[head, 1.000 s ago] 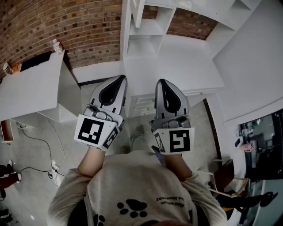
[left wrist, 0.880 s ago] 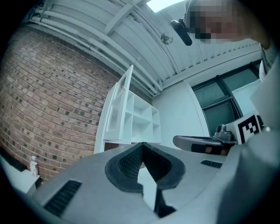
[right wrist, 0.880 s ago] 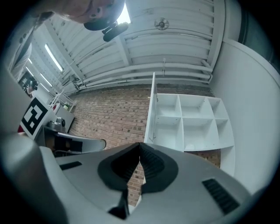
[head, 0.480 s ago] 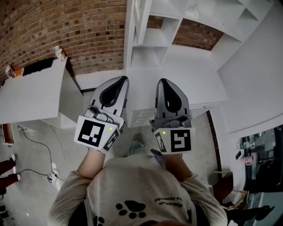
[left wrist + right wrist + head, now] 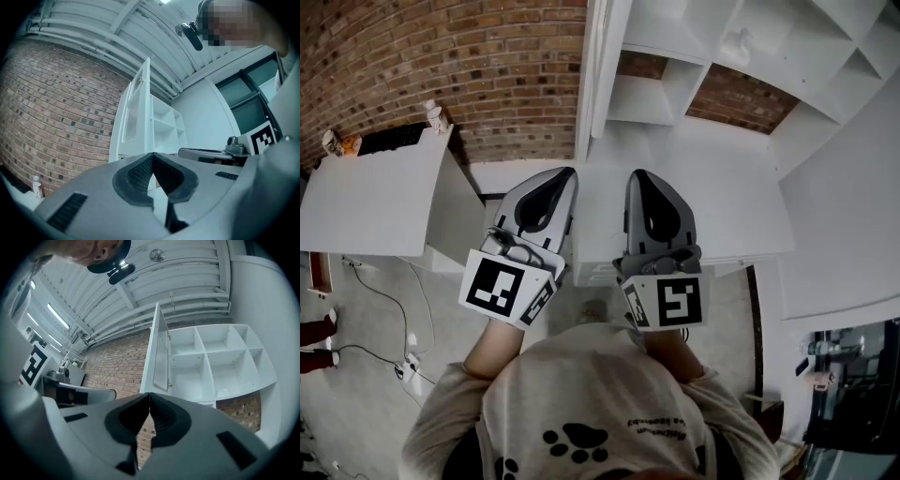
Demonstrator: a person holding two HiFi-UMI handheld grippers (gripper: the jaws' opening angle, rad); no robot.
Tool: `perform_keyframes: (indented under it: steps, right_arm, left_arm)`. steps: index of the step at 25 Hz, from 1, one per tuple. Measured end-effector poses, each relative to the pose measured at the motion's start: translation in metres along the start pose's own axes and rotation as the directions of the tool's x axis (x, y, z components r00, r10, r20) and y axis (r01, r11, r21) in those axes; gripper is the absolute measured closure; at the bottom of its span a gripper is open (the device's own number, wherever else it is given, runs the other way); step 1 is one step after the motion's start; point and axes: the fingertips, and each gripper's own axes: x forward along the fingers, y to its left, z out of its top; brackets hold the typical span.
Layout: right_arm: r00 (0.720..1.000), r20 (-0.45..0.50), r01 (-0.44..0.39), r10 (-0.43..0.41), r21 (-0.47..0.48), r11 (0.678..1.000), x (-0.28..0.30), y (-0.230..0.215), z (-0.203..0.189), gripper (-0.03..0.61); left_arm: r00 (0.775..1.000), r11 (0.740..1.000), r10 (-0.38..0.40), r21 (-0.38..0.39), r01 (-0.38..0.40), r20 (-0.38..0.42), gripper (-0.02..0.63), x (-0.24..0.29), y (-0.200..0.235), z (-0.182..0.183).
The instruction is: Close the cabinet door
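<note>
Door (image 5: 146, 371) slats (image 5: 161, 357): gripper views only.

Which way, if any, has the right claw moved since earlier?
Yes. The right claw has advanced toward the shelving: the white counter's front edge, earlier near its tip, now lies back by its marker cube.

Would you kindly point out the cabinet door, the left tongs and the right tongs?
door (image 5: 160, 357), right gripper view, on its slatted panel.
left tongs (image 5: 152, 153), left gripper view, at the shut tips.
right tongs (image 5: 149, 393), right gripper view, at the shut tips.
</note>
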Motion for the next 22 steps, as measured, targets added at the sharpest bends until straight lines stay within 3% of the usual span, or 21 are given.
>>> perform_keyframes:
  steps: [11,22]
  right_arm:
    - [0.988,0.032,-0.150,0.150,-0.005,0.989,0.040,-0.017,-0.010,0.568]
    - [0.987,0.030,-0.157,0.158,-0.016,0.987,0.057,-0.010,-0.007,0.568]
  left_arm:
    - [0.996,0.996,0.083,0.040,-0.084,0.027,0.606,0.034,0.012,0.001]
    - [0.999,0.997,0.046,0.058,-0.047,0.025,0.606,0.038,0.026,0.010]
